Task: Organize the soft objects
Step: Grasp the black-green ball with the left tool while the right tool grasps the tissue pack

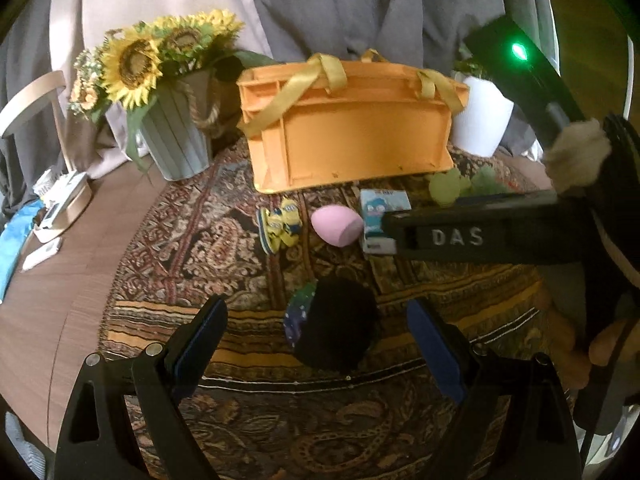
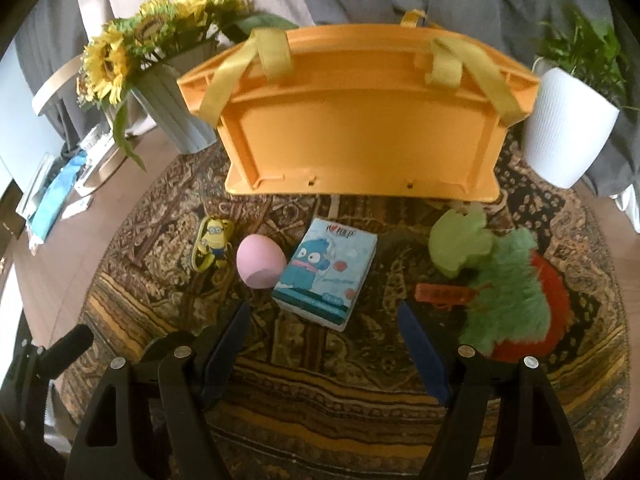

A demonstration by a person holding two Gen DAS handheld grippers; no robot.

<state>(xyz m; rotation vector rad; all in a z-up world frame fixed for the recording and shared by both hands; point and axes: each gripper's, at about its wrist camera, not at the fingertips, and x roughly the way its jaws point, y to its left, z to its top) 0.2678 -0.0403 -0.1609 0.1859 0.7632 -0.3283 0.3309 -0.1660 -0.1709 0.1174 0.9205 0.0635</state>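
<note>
On the patterned cloth, my left gripper [image 1: 316, 336] stands open around a dark round soft object [image 1: 336, 324] with a blue-green patch; its pads are apart from it. Beyond lie a small yellow minion toy [image 1: 280, 226], a pink egg-shaped sponge [image 1: 336, 224] and a blue tissue pack [image 1: 382, 208]. My right gripper [image 2: 324, 328] is open above the cloth, just in front of the tissue pack [image 2: 326, 276]. To its right lies a green and red plush [image 2: 508, 292]. The pink sponge [image 2: 260, 262] and minion toy [image 2: 214, 242] sit to its left. An orange basket [image 2: 360, 120] with yellow handles stands behind.
A grey pot of sunflowers [image 1: 176, 136] stands back left and a white plant pot [image 2: 568, 128] back right. The right hand's gripper body [image 1: 480, 236] crosses the left wrist view at right. A chair [image 1: 32, 96] and clutter [image 1: 52, 204] sit at the wooden table's left edge.
</note>
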